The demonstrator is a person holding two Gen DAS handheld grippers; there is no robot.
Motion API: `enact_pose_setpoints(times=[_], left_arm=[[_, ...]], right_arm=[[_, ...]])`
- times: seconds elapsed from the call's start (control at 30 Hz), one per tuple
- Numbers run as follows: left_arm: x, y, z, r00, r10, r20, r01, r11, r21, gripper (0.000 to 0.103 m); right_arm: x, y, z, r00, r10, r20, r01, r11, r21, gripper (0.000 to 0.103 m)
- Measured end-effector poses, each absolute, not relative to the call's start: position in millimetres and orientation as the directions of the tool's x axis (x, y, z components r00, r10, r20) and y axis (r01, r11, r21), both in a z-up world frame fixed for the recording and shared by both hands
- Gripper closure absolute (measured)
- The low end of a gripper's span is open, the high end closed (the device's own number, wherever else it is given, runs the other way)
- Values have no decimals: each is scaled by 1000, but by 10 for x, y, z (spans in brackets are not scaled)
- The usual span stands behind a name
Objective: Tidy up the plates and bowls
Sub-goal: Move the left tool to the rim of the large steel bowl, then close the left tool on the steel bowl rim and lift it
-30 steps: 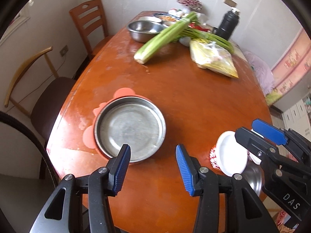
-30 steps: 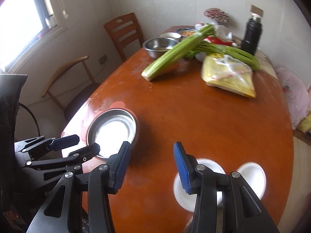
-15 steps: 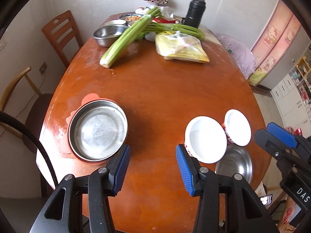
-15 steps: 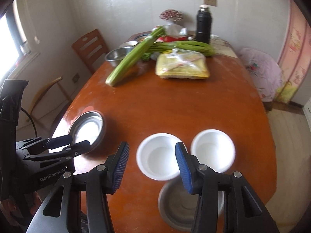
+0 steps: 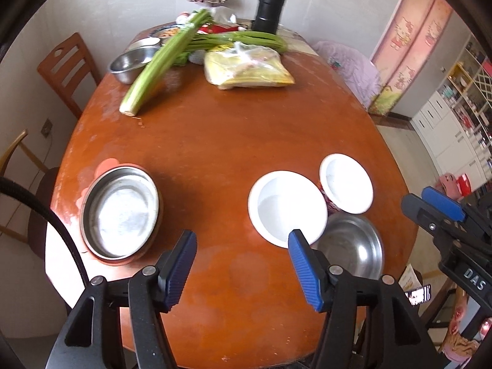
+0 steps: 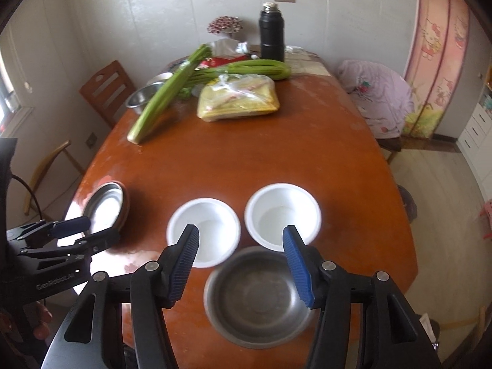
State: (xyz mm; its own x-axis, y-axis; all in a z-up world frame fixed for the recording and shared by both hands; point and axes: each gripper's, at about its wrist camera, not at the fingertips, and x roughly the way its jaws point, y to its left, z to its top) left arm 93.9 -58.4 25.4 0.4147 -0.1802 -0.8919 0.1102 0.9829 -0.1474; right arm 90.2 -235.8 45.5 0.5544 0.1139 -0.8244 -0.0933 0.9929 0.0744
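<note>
Two white bowls (image 6: 204, 229) (image 6: 283, 212) stand side by side near the table's front edge, with a steel bowl (image 6: 259, 295) just in front of them. A shallow steel pan (image 5: 121, 212) rests on a pink mat at the front left. My left gripper (image 5: 243, 264) hovers over bare table between the pan and the nearer white bowl (image 5: 287, 207); its jaws are opening with nothing between them. My right gripper (image 6: 241, 259) hangs above the bowls, jaws also opening and empty. In the left wrist view the right gripper (image 5: 436, 206) shows at the right edge.
The brown oval table (image 5: 221, 141) carries celery stalks (image 5: 160, 61), a yellow bagged packet (image 5: 246, 67), a steel basin (image 5: 130, 63), dishes and a black flask (image 5: 269, 6) at its far end. Wooden chairs (image 5: 66, 67) stand on the left, a draped seat (image 6: 378, 92) on the right.
Both views have swung right, from the pan towards the white bowls and the steel bowl. Both grippers' jaws stand wider than before. Nothing on the table has moved.
</note>
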Motion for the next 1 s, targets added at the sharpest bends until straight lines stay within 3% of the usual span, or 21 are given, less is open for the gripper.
enact_pose_setpoints(times=[0.3,1.0], left_arm=[[885,-992,84,337,-246,-909,185,964,-192,41],[953,-1514,-688,133,-266,-955,220,947,-234,40]], right_arm=[[848,-2724,281,527,64,-848,-24,998,61,44],[795,-3054,-505,383,51,-922,39,997,71,44]])
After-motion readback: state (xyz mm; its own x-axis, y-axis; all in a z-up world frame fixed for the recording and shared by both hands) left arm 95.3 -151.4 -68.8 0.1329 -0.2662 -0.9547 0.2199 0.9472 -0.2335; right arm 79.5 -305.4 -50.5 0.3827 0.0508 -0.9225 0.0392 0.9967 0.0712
